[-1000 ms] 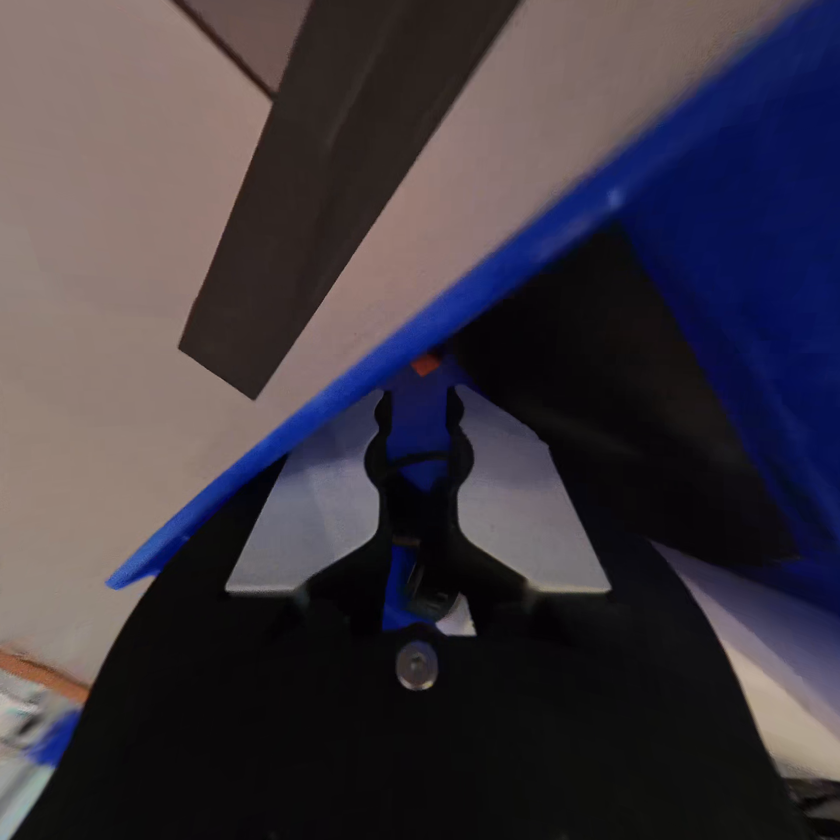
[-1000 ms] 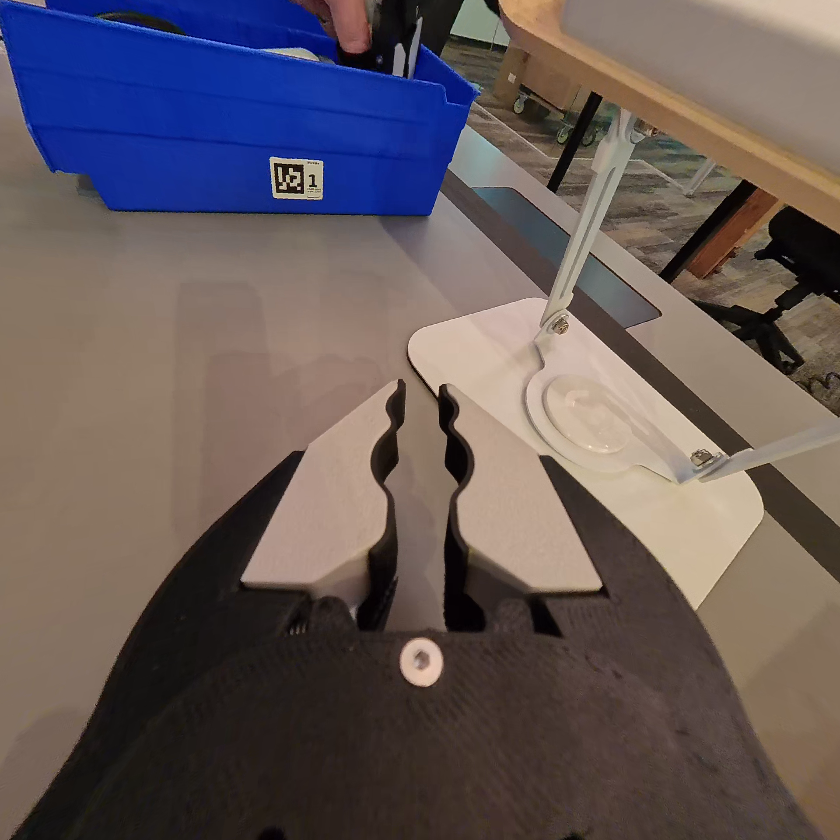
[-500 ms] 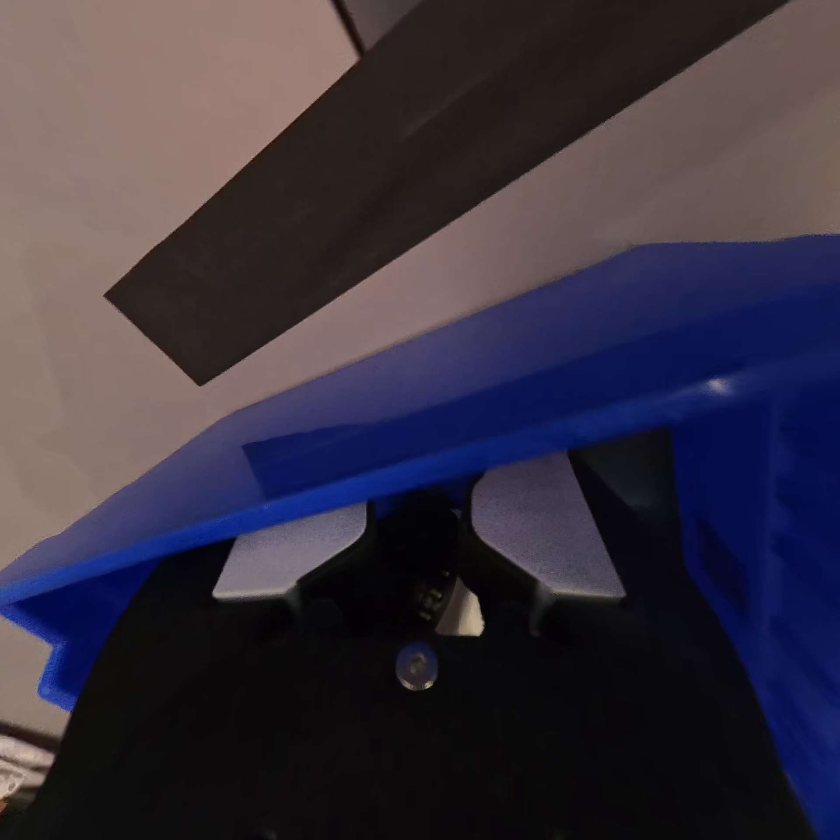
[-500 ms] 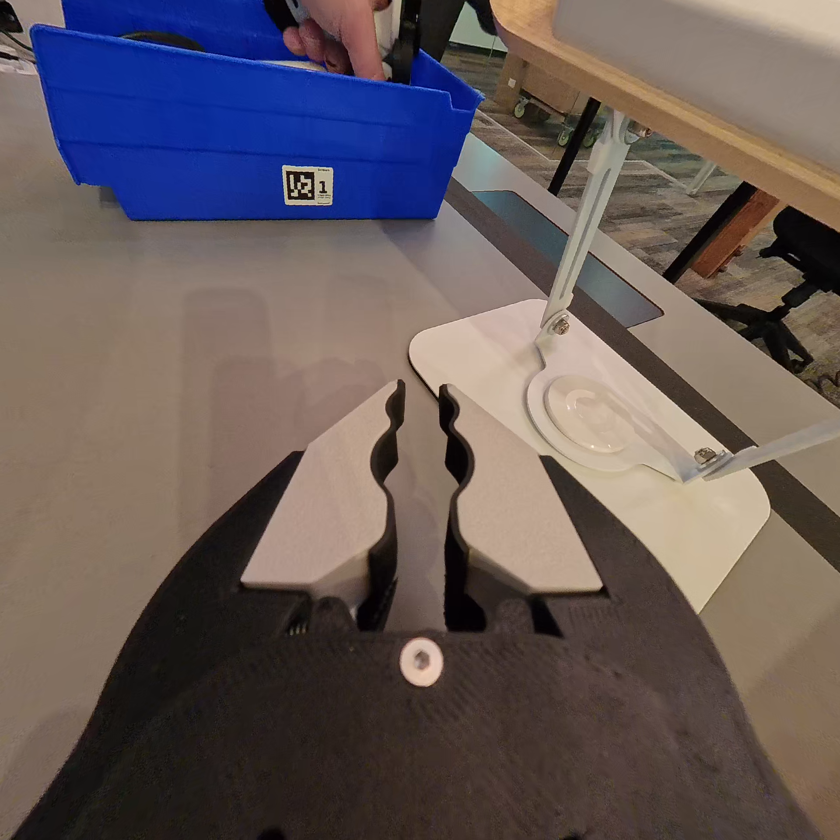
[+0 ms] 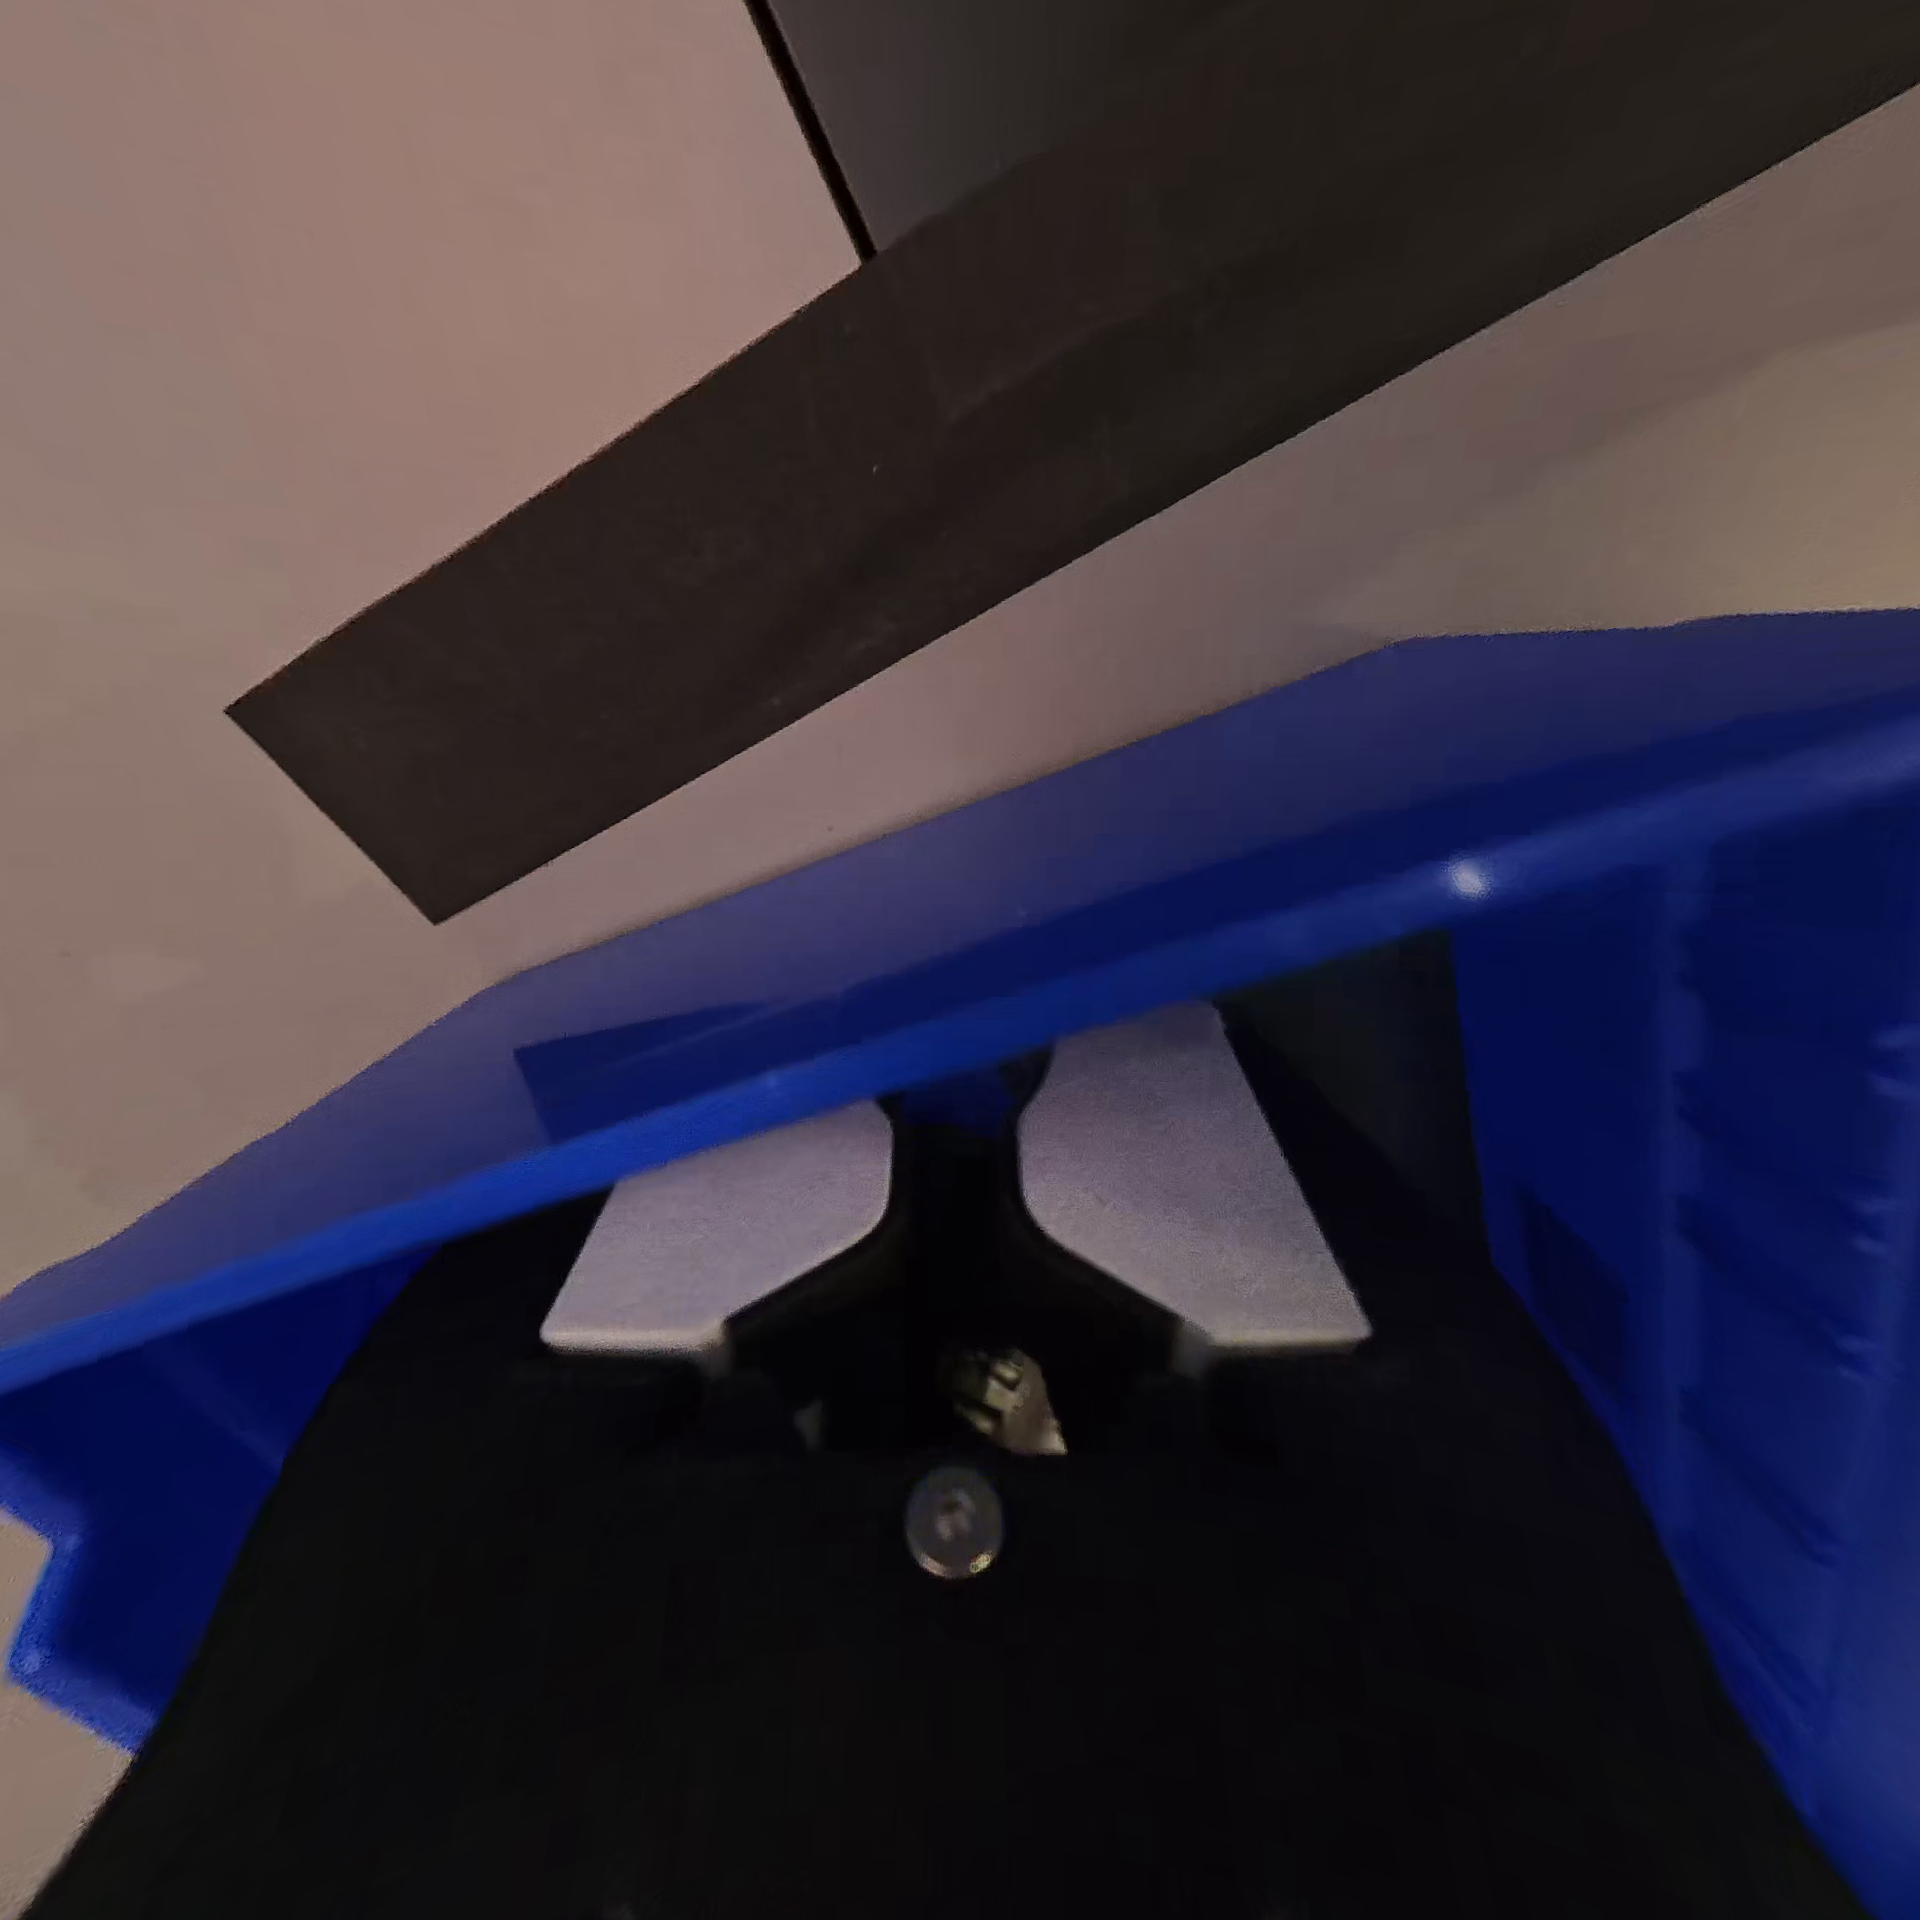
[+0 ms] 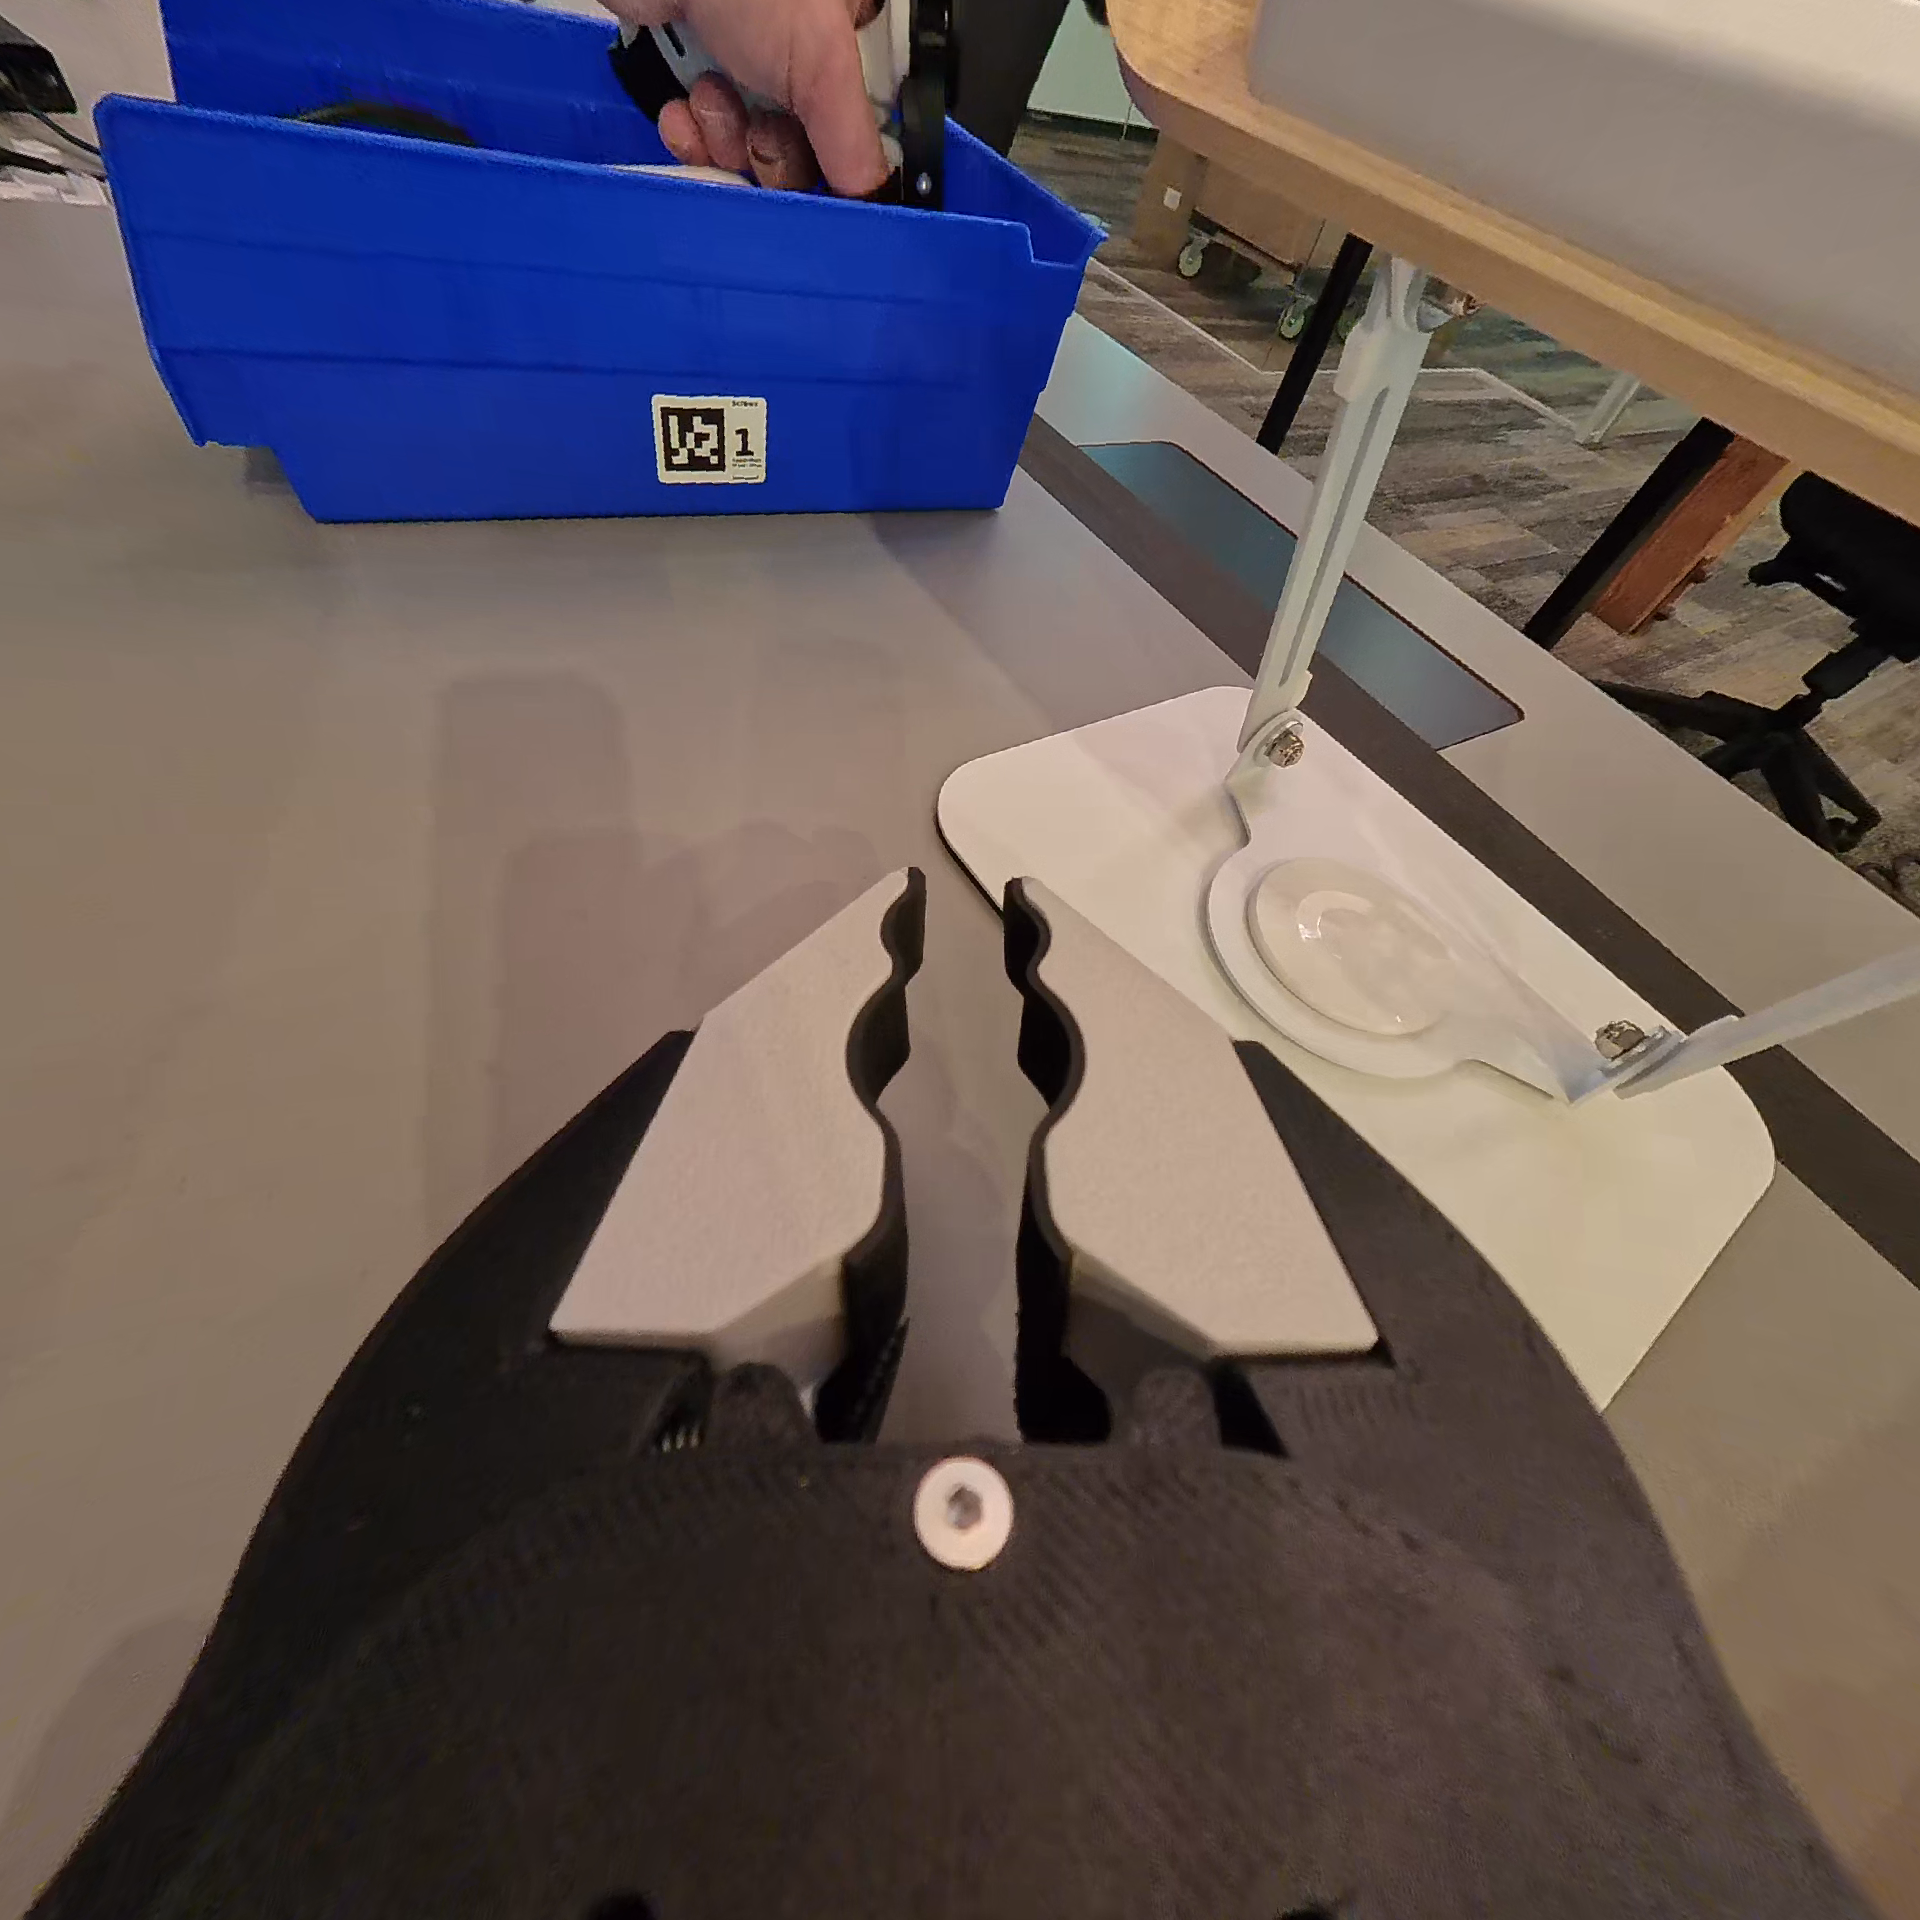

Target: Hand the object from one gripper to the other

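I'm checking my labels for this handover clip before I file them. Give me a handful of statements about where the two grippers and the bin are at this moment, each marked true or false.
1. The right gripper holds nothing. True.
2. The right gripper is inside the blue bin. False: it hangs over the bare grey table, well short of the bin.
3. A hand reaches into the blue bin. True.
4. The left gripper hangs over open table. False: it is down inside the bin, its fingertips hidden behind the bin's rim.
5. A white stand base lies right of the right gripper. True.
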A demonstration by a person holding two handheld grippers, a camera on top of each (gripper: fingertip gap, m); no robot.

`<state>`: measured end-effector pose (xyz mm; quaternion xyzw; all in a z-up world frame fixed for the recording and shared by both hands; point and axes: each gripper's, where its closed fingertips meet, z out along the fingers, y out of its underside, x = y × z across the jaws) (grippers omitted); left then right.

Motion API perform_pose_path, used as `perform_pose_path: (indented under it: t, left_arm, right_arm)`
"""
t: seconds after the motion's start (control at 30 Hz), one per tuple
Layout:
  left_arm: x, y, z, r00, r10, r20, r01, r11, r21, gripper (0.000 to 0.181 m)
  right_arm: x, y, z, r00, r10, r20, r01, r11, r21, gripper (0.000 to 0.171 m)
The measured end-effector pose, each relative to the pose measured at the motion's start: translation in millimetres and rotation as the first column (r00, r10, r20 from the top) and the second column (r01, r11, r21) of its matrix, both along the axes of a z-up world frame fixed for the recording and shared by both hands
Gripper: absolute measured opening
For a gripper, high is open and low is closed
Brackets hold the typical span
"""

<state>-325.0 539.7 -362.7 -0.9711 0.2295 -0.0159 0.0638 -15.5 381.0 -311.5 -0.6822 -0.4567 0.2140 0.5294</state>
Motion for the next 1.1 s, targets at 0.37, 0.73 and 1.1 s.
perform_pose_path:
  t: [0.37,0.73,1.1]
  left_arm:
    - [26.2,-21.7,73.1,0.955,-0.208,0.212,0.143,0.948,0.285,0.01]
    - [89.2,-133.9,172.3,0.791,-0.439,0.425,0.124,0.796,0.592,0.01]
    - [189.7,-227.2,206.9,0.442,-0.563,0.698,0.084,0.801,0.593,0.01]
  right_arm:
    - [-2.9,-1.6,3.0,1.0,0.01,-0.014,-0.01,1.0,0.008,0.014]
    - [-41.1,-36.4,80.6,0.989,0.145,-0.041,-0.126,0.943,0.307,0.027]
    - [-100.4,-71.4,147.4,0.954,0.217,0.208,-0.3,0.665,0.683,0.03]
